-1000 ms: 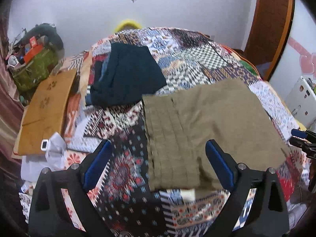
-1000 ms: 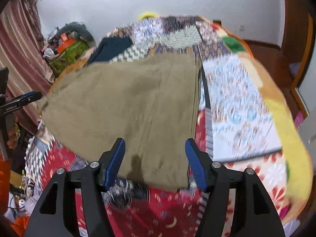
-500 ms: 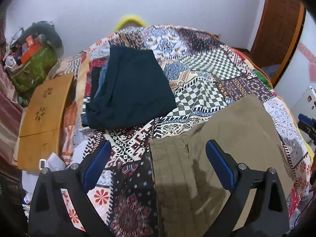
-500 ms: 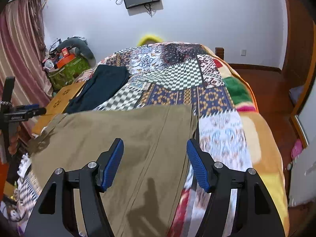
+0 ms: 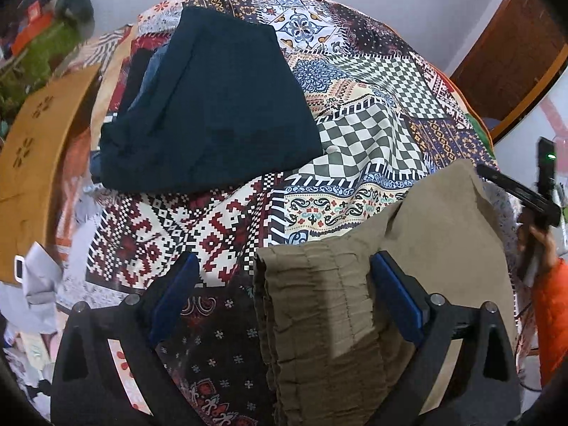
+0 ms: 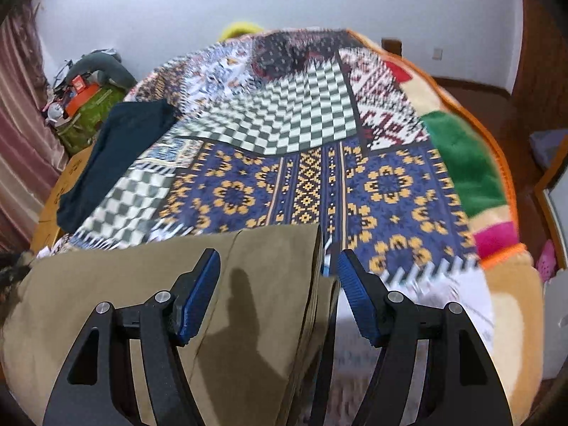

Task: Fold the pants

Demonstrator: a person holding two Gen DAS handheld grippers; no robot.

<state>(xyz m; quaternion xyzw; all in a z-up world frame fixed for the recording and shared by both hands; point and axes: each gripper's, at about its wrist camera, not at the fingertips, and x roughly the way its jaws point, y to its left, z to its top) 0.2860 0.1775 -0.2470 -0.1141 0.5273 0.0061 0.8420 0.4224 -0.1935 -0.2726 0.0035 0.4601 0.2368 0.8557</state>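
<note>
Folded khaki pants (image 5: 433, 234) lie on the patchwork quilt (image 5: 365, 135) at the near side of the bed. My left gripper (image 5: 282, 262) hovers open over their gathered waistband (image 5: 319, 305), which sits under the right finger; nothing is pinched. My right gripper (image 6: 277, 257) is open above the other end of the pants (image 6: 142, 284), with the folded side edge (image 6: 317, 284) showing between its fingers. In the left wrist view a hand (image 5: 543, 245) in an orange sleeve holds the right gripper's black frame (image 5: 514, 195) at the far right.
A folded dark teal garment (image 5: 213, 99) tops a small pile at the quilt's far left, also in the right wrist view (image 6: 117, 152). A wooden lap table (image 5: 32, 142) and a green bag (image 6: 88, 106) stand beside the bed. A wooden door (image 5: 514, 53) is at the right.
Both cameras have swung across the bed. The pants have dropped lower and nearer in both views, and more quilt shows beyond them. Both grippers' jaws look unchanged.
</note>
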